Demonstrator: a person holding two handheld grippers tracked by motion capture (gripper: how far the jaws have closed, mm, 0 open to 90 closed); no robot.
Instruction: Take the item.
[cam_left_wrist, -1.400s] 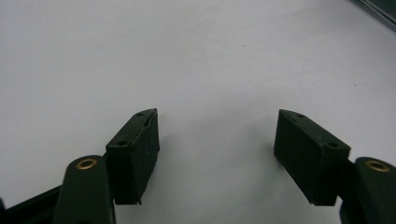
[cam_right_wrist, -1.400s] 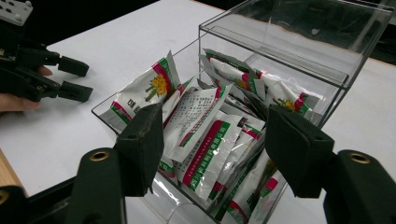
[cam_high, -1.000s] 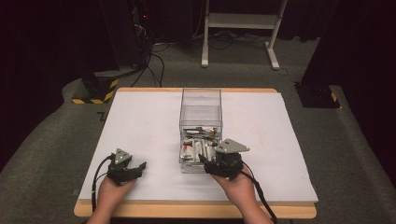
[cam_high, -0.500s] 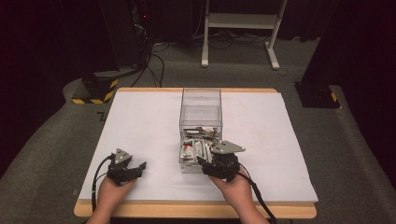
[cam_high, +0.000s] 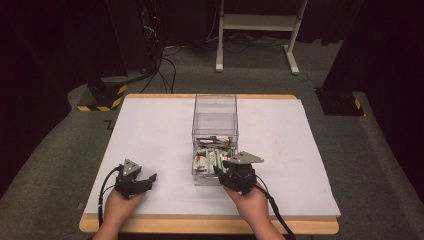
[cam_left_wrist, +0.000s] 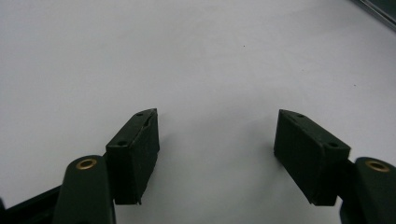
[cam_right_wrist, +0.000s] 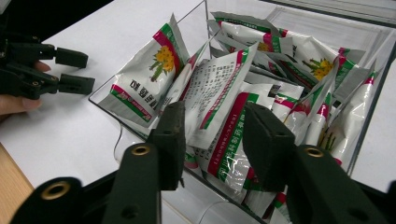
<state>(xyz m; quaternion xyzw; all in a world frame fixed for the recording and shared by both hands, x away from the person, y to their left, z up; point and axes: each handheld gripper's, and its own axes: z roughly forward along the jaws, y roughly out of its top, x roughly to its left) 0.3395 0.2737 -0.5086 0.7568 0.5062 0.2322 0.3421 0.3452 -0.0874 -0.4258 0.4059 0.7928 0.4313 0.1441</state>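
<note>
A clear plastic box (cam_high: 215, 107) stands mid-table, its near end heaped with white sachets (cam_high: 212, 152) printed in red and green. My right gripper (cam_high: 220, 170) reaches into that near end. In the right gripper view its jaws have just been closing and now flank an upright sachet (cam_right_wrist: 219, 116) with small print and a red stripe. The pads (cam_right_wrist: 173, 135) do not visibly press it, so the right gripper (cam_right_wrist: 217, 140) is open. My left gripper (cam_high: 149, 180) rests open on the white table top (cam_high: 150, 130) at the near left, nothing between its jaws (cam_left_wrist: 215, 140).
The box wall (cam_right_wrist: 140, 128) rises just ahead of my right jaws. The left gripper (cam_right_wrist: 91, 71) shows farther off in the right gripper view. Beyond the table are a dark floor, cables and a white frame stand (cam_high: 255, 30).
My right gripper has edged left and forward over the box's near end and its jaws have narrowed. The left gripper has stayed put.
</note>
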